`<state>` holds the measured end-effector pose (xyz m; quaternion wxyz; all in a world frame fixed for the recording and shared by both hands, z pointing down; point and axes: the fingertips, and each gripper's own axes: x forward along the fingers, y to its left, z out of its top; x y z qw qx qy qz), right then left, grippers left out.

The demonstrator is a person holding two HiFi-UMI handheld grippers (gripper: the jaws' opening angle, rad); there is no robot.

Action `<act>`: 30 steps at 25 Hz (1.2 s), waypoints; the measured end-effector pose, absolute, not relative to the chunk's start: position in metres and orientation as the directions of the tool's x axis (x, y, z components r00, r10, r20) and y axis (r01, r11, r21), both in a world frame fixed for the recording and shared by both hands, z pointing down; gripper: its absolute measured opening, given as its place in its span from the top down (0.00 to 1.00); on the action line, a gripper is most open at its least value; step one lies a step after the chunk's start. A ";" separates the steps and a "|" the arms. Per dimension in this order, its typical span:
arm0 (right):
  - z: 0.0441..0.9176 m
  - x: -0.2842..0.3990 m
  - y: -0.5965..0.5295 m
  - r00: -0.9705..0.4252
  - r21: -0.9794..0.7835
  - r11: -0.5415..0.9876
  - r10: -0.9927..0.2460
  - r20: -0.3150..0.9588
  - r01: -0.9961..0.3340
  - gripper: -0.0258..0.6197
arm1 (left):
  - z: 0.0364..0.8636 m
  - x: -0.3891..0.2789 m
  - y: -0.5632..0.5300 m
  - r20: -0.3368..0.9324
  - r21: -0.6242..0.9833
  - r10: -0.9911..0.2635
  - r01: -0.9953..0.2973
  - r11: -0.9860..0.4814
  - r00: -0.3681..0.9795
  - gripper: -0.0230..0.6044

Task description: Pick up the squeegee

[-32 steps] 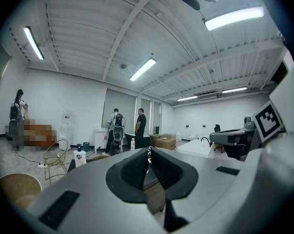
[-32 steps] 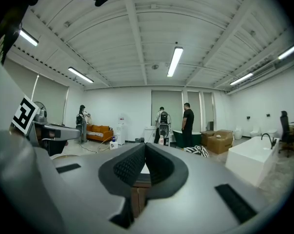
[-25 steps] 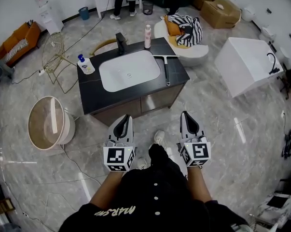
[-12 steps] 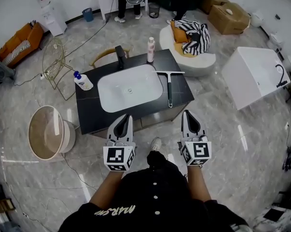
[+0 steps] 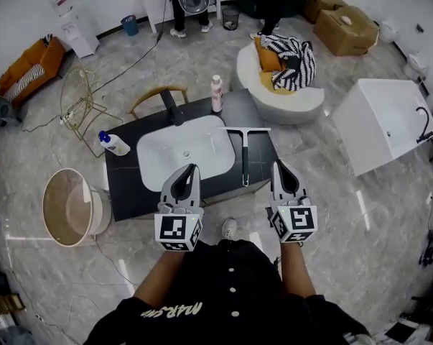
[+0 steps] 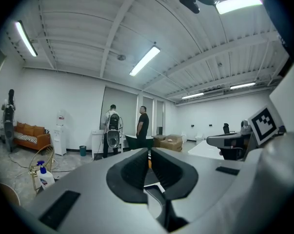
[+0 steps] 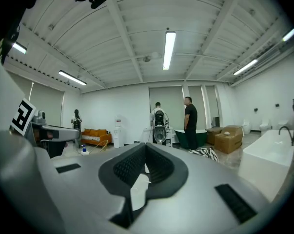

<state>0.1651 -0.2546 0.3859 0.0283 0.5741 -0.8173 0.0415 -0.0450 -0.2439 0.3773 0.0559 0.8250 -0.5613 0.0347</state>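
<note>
The squeegee (image 5: 244, 152) lies flat on the right part of a black vanity top (image 5: 126, 182), its pale blade at the far end and its dark handle pointing toward me. My right gripper (image 5: 279, 168) hovers just right of the handle's near end, off the counter's front edge, shut and empty. My left gripper (image 5: 190, 170) hangs over the counter's front edge beside the white sink basin (image 5: 180, 153), also shut with nothing in it. In the left gripper view (image 6: 149, 152) and the right gripper view (image 7: 146, 147) the dark pads meet at the tips.
On the counter stand a blue-capped soap bottle (image 5: 114, 143), a black faucet (image 5: 170, 108) and a pink bottle (image 5: 216, 92). A round beige tub (image 5: 72, 205) sits left, a white chair with striped cloth (image 5: 284, 70) behind, a white bathtub (image 5: 388, 124) right. Two people stand far back.
Both grippers have moved forward to the vanity, which now lies right under their tips. The jaws stayed shut, and the squeegee has not moved on the counter.
</note>
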 end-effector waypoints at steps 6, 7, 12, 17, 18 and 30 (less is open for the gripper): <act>0.398 0.169 -0.283 -0.355 -0.048 0.352 -0.927 0.117 -0.935 0.96 | 0.394 -0.043 -0.260 0.173 0.063 -0.925 -0.941 -0.333 0.339 0.93; 0.400 0.169 -0.288 -0.355 -0.042 0.353 -0.927 0.122 -0.935 0.96 | 0.395 -0.044 -0.264 0.172 0.063 -0.926 -0.941 -0.331 0.337 0.93; 0.401 0.165 -0.303 -0.339 -0.032 0.338 -0.932 0.125 -0.941 0.96 | 0.399 -0.050 -0.282 0.173 0.072 -0.921 -0.937 -0.342 0.350 0.93; 0.402 0.154 -0.320 -0.327 -0.028 0.326 -0.934 0.147 -0.945 0.96 | 0.393 -0.057 -0.298 0.160 0.077 -0.912 -0.926 -0.369 0.376 0.93; 0.405 0.152 -0.324 -0.322 -0.030 0.321 -0.933 0.159 -0.946 0.96 | 0.393 -0.059 -0.301 0.161 0.079 -0.911 -0.925 -0.372 0.380 0.93; 0.532 0.139 -0.362 -0.300 -0.079 0.298 -0.835 0.461 -0.951 0.89 | 0.446 -0.059 -0.307 0.262 0.118 -0.854 -0.894 -0.433 0.449 0.93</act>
